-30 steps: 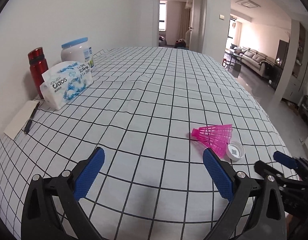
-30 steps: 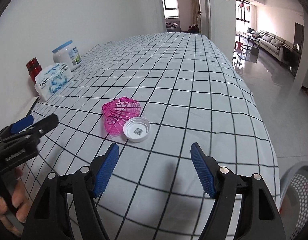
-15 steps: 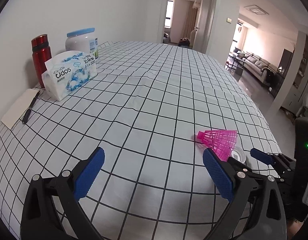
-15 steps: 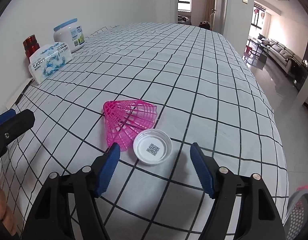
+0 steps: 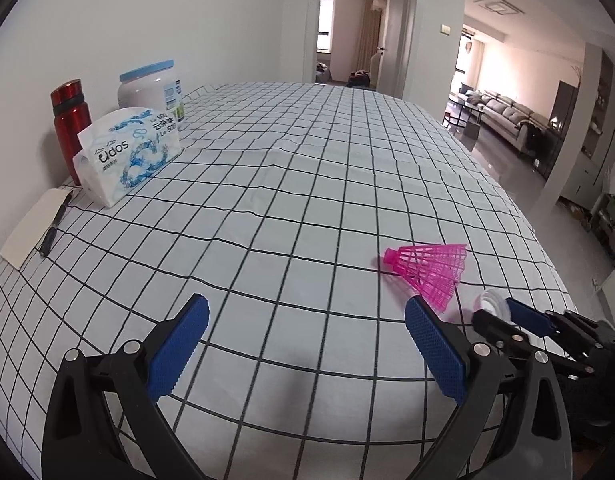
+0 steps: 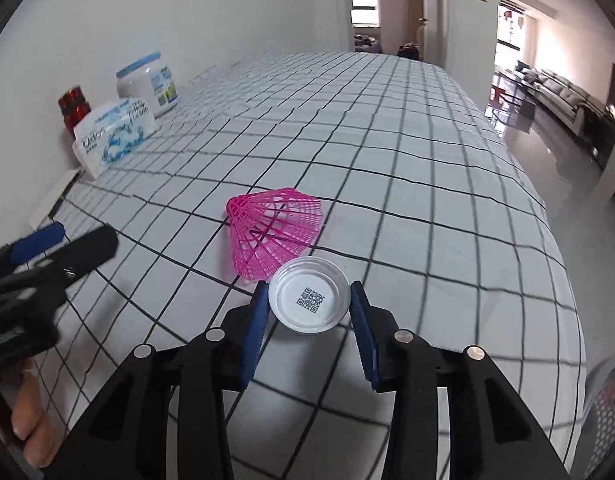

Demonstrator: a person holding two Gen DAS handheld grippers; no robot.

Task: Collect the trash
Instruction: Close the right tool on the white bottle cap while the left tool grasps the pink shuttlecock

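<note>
right gripper [image 6: 309,306] narrowed round white bottle cap [image 6: 309,299], pads at its rim, grip unconfirmed, to bin it | cap near table's right edge, touching pink shuttlecock [image 6: 273,233] | left gripper [image 5: 307,344] wide open, empty, waiting

right gripper [image 6: 309,304] advanced | jaws narrowed onto white cap [image 6: 309,295] | previously wide apart

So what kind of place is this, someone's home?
Most likely a home, probably a dining area. A long table with a checked cloth holds a tissue pack and a red flask, and a doorway opens onto a living room with a sofa.
</note>
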